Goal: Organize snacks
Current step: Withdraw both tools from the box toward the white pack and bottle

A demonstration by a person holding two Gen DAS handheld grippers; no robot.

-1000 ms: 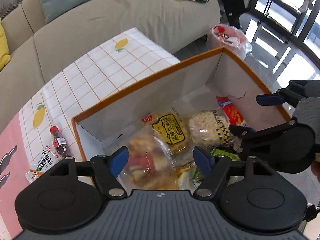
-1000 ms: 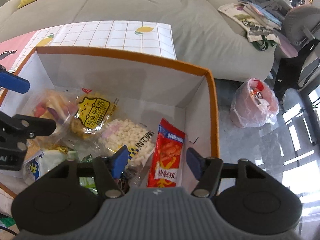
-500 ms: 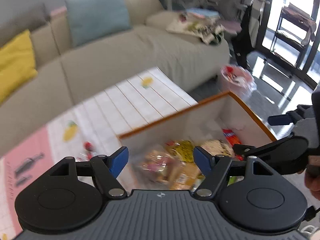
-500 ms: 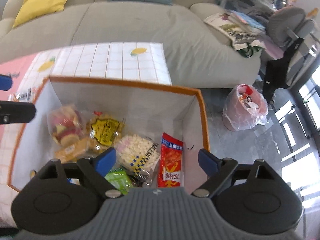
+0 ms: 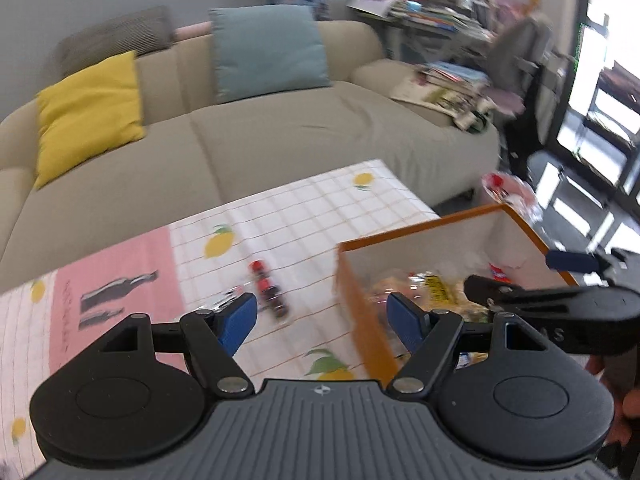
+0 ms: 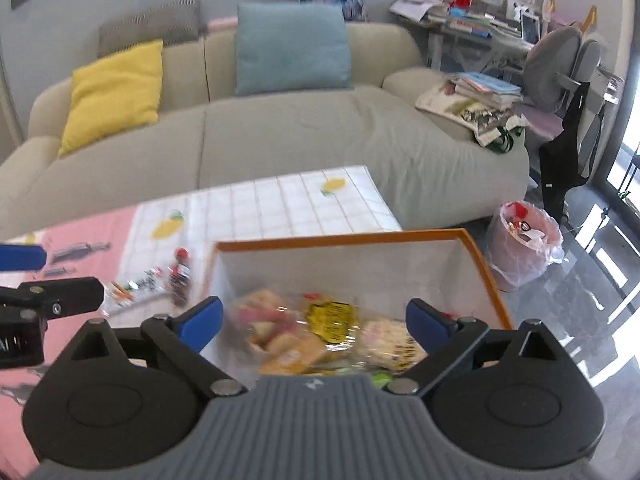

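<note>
An orange-rimmed white box (image 6: 340, 238) stands at the table's right end. Inside lie a yellow-labelled pack (image 6: 332, 316), a clear bag of mixed snacks (image 6: 264, 320) and a white puffed-rice pack (image 6: 388, 340). My right gripper (image 6: 314, 320) hovers above the box's near side, its jaws opening with nothing between them. My left gripper (image 5: 322, 318) is open and empty over the box's left wall (image 5: 360, 320) and the tablecloth. A small red-capped snack bottle (image 5: 268, 288) and flat wrappers (image 6: 128, 292) lie on the cloth left of the box.
The lemon-print tablecloth (image 5: 304, 216) covers the low table. Behind it is a beige sofa (image 6: 280, 132) with yellow and teal cushions. A pink bin bag (image 6: 524, 248) sits on the glossy floor to the right, near a grey chair (image 6: 560, 64).
Both grippers rose and drew back from inside the box, so the sofa fills the views. The left one swung left over the cloth. The right jaws spread wider.
</note>
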